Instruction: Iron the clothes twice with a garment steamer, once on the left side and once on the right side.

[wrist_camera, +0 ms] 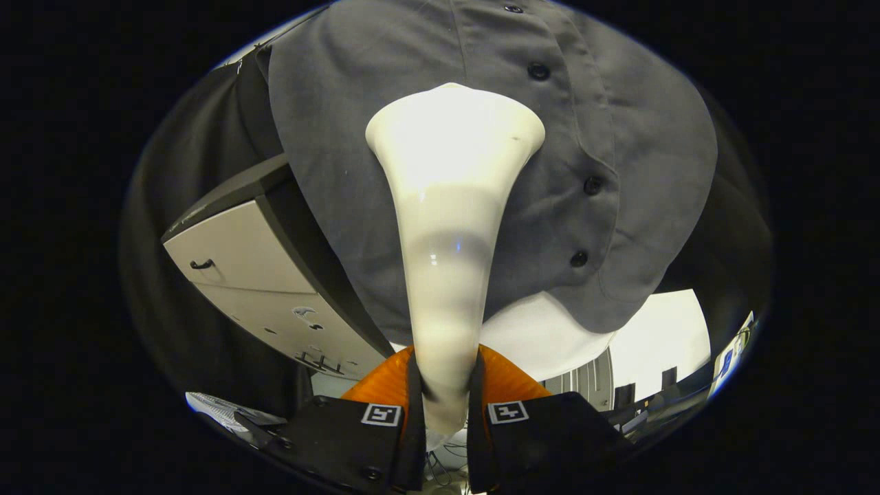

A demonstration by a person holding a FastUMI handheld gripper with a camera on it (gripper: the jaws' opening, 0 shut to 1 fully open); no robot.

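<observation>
A white garment steamer [450, 227] runs straight ahead from between my fingers, its handle narrow at the bottom and flaring to a wide head at the far end. My gripper [443, 395] is shut on the handle, one finger on each side. The wide head lies against a hanging grey button-up shirt [385, 103], on the panel left of the button placket [581, 185]. Three dark buttons show down the placket to the right of the head. The shirt's lower hem [591, 316] curves below the steamer's right side.
A pale cabinet with a dark top edge and a drawer handle [240, 275] stands to the left behind the shirt. A white surface [550, 337] shows under the shirt hem. Dark cloth hangs on both sides.
</observation>
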